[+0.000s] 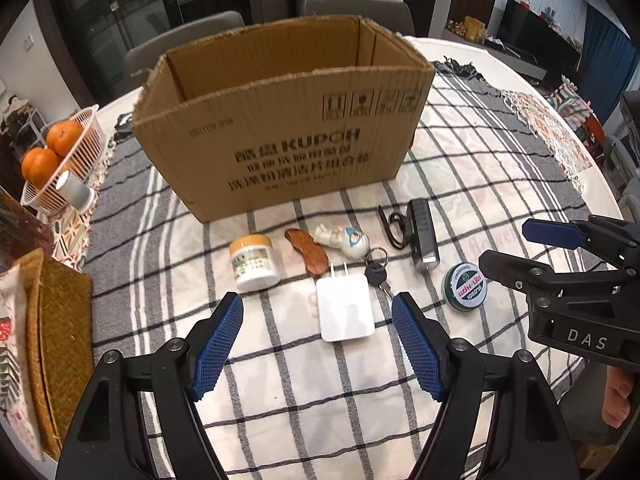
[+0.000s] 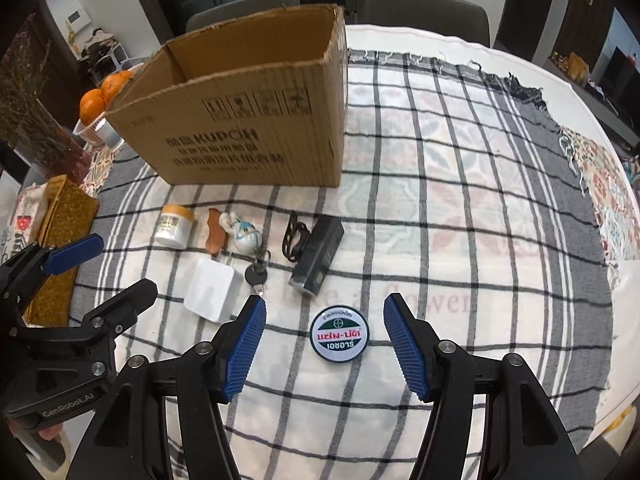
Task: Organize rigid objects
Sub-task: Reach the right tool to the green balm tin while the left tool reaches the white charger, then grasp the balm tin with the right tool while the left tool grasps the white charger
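Note:
An open cardboard box (image 1: 280,148) (image 2: 248,128) stands on the checked tablecloth. In front of it lie a white jar with a yellow lid (image 1: 254,262) (image 2: 175,226), a wooden piece (image 1: 306,251) (image 2: 216,232), a small figurine keyring with keys (image 1: 344,238) (image 2: 244,234), a white charger (image 1: 345,307) (image 2: 210,290), a black device with a strap (image 1: 422,236) (image 2: 318,256) and a round green tin (image 1: 464,286) (image 2: 340,333). My left gripper (image 1: 318,312) is open, just before the charger. My right gripper (image 2: 325,312) is open, with the tin between its fingers.
A white basket of oranges (image 1: 60,160) (image 2: 96,104) and a woven tissue box (image 1: 56,344) (image 2: 60,232) sit at the left. Chairs (image 1: 356,12) stand behind the box. The round table's edge (image 2: 624,360) curves at the right.

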